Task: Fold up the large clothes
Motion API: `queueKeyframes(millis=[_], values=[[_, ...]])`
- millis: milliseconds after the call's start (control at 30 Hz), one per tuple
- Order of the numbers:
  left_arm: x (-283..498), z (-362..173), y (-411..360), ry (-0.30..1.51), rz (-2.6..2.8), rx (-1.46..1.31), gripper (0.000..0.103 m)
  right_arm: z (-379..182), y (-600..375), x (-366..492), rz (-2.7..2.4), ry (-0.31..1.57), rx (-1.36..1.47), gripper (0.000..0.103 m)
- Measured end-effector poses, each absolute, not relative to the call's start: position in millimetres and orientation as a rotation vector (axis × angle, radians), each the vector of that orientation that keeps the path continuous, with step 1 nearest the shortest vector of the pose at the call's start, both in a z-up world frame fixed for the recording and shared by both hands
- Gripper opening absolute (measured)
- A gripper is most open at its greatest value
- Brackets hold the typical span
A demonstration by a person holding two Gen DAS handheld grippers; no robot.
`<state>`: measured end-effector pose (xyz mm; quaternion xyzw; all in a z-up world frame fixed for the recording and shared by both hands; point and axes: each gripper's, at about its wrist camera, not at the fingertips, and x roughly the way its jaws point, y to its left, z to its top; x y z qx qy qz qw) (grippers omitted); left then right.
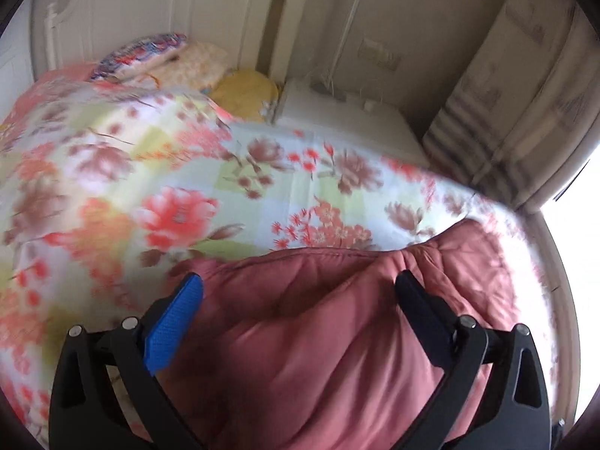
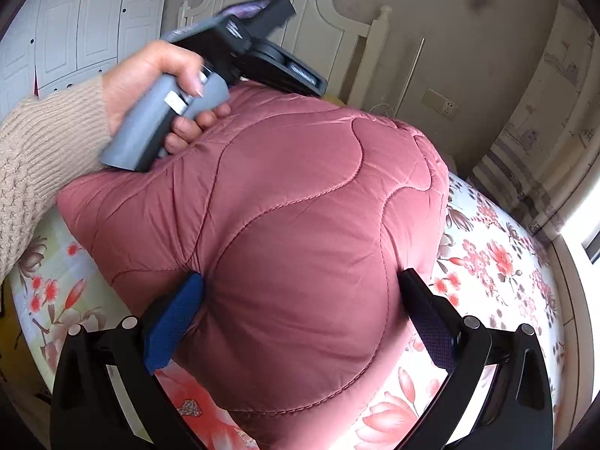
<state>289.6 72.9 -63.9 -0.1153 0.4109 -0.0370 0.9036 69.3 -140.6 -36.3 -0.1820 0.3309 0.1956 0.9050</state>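
Closest to the right wrist camera, the right gripper [image 2: 300, 292] stands with its jaws spread as wide as they go, the blue pad [image 2: 176, 322] at the left touching the puffy fabric and the dark finger at the right just beside it. Between them bulges the pink quilted jacket [image 2: 292, 232], a padded mound lying on the flowered bedspread [image 2: 498, 262].

At the jacket's far left edge a hand [image 2: 150, 82] in a knitted beige sleeve [image 2: 41, 157] grips the grey handle of the left gripper [image 1: 300, 292]. In the left wrist view, which is blurred, its jaws too stand wide, the jacket filling the space between them and reaching off to the right; whether its pads press the fabric I cannot tell.

Far behind are pillows [image 1: 157, 56], a white headboard [image 2: 330, 18] and a striped curtain [image 1: 498, 112].
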Motion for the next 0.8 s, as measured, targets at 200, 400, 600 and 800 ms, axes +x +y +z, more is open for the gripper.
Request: queueKeyframes(millis=[200, 400, 600, 800], values=[[226, -67, 109, 0.908, -0.288, -0.428, 0.101, -3, -189, 69, 0.519, 0.673, -0.110, 0.099], [204, -117, 123, 1.009, -0.406, -0.595, 0.101, -13, -265, 113, 0.553, 0.805, 0.353, 0.099], [206, -139, 118, 1.007, -0.537, -0.683, 0.101, -64, -262, 146, 0.712, 1.004, 0.586, 0.099], [203, -123, 95, 0.962, -0.618, -0.637, 0.053, -58, -245, 149, 0.736, 0.953, 0.540, 0.089]])
